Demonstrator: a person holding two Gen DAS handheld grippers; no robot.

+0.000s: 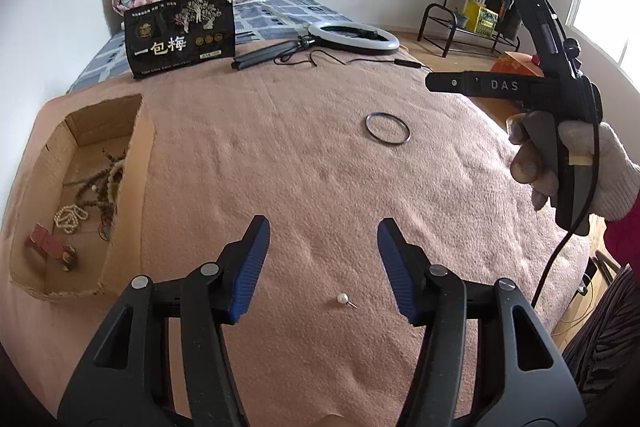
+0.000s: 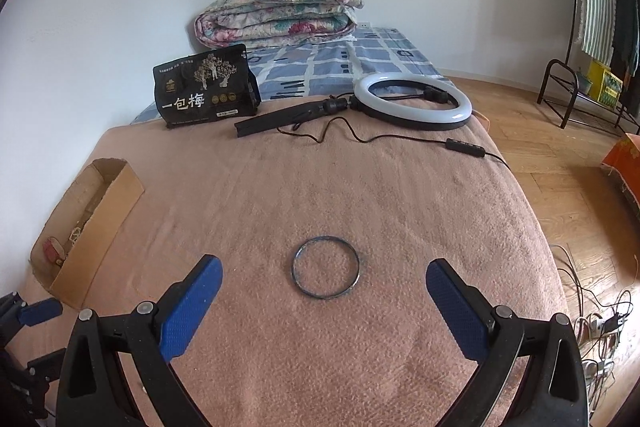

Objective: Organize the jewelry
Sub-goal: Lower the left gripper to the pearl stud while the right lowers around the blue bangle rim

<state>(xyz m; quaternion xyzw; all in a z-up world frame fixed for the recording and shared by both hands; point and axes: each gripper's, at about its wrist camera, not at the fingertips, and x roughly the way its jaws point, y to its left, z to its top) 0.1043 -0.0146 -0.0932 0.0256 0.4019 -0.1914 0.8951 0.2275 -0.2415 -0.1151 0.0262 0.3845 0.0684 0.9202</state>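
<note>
Your left gripper [image 1: 323, 259] tilts down over the pink blanket [image 1: 304, 155], jaws apart w/ nothing clamped; the pearl earring [image 1: 343, 299] lies on the blanket just near of the gap between the tips. Your right gripper [image 2: 324, 291] also tilts down, jaws wide apart, the bangle [image 2: 325, 267] flat on the blanket between and just past the tips, not touched. In the left view your gloved right hand [image 1: 576, 167] wraps the handle at far right.

Room, l to r: cardboard box [image 1: 132, 195] at the blanket's left edge w/ bead strings inside; black pouch [image 2: 206, 87] standing at the far edge; folded quilt [image 2: 280, 11] behind it on a checked sheet; ring light [image 2: 414, 103] lying flat, cable trailing right; clothes rack [image 2: 592, 27] far right on wood floor.
</note>
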